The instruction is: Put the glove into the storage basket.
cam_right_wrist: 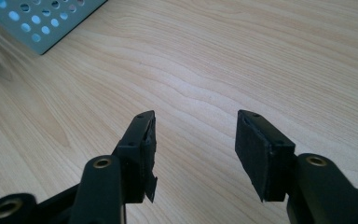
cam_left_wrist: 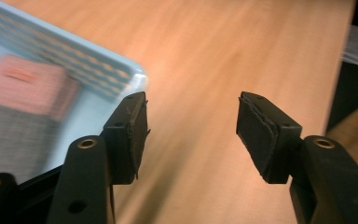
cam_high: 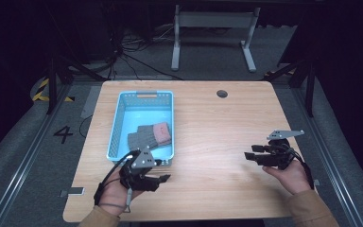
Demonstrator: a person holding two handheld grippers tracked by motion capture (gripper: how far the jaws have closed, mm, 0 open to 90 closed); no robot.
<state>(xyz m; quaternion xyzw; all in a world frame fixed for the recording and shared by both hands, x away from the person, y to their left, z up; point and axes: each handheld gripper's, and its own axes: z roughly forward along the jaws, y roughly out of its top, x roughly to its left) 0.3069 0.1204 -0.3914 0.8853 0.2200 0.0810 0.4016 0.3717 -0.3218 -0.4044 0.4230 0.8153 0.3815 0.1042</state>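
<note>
The grey and pink knit piece [cam_high: 150,136], probably a sock or glove, lies in the blue basket [cam_high: 118,113] at ten o'clock on the table [cam_high: 217,142]. The left gripper [cam_high: 163,178], at seven o'clock just outside the basket's near corner, is released and empty. The right gripper [cam_high: 249,155], at four o'clock, also gapes empty. The knit looks light, soft and floppy; pinching the thick pink cuff should hold best.

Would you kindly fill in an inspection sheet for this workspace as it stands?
Surface: wooden table, round hole near far edge.
Job's things: light blue basket holding folded grey and pink knitwear.
Clutter: nothing seen.
Grippers: left gripper open, beside the basket's near corner; right gripper open over bare wood; both empty.
Cables: a black cable trails from the left gripper; more on the floor beyond.
Surroundings: grey floor, white frame legs.
</note>
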